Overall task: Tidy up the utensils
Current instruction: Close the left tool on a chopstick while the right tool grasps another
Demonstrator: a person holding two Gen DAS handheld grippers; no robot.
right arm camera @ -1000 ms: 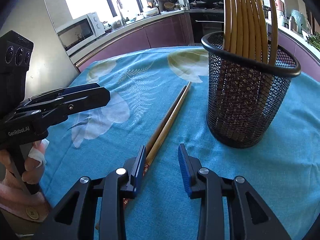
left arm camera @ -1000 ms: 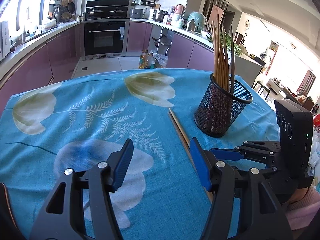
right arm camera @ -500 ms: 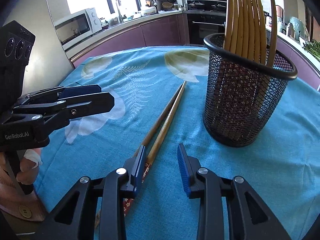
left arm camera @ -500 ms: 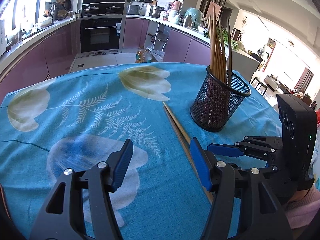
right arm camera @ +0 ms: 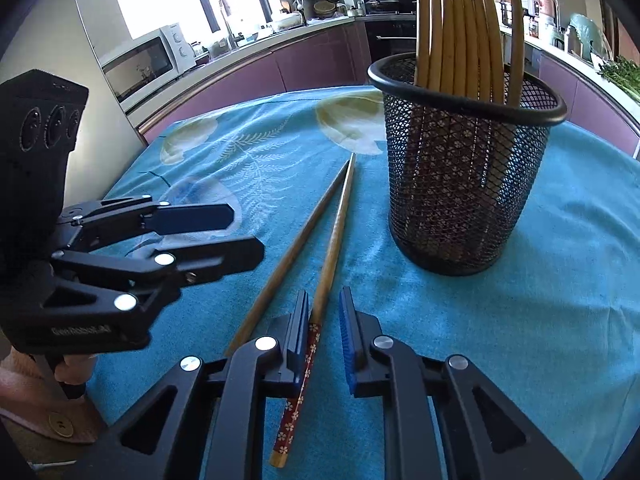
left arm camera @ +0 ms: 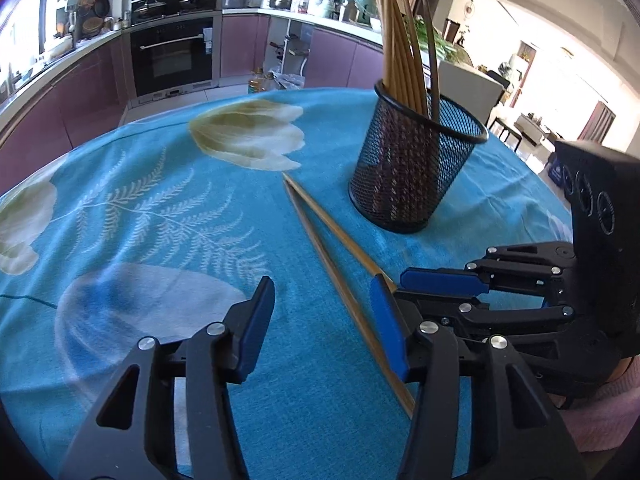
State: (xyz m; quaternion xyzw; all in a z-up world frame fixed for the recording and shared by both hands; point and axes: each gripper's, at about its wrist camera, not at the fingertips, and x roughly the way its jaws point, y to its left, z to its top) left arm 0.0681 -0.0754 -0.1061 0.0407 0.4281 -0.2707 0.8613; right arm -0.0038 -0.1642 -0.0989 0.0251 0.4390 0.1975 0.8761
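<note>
Bamboo stock: two loose chopsticks lie on the blue tablecloth (right arm camera: 520, 340), spread in a narrow V, just left of the mesh holder (right arm camera: 468, 184).
Right gripper (right arm camera: 325, 334): jaws have just been closing; the right-hand chopstick (right arm camera: 330, 256) sits between them at its patterned end, against the left pad, a gap showing to the right pad; not yet clamped.
Left gripper (left arm camera: 322, 330): jaws apart, have just been narrowing; the left-hand chopstick (left arm camera: 340, 284) passes between them untouched.
Holder contents: a bundle of chopsticks (right arm camera: 460, 28) stands upright ahead of the right gripper.
Risk, slip: a grip this near the end may let the stick pivot or drop.
Risk, collision: both grippers work close together and could knock the neighbouring stick.
Risk, tipping: striking the rim on insertion could upset the holder.
</note>
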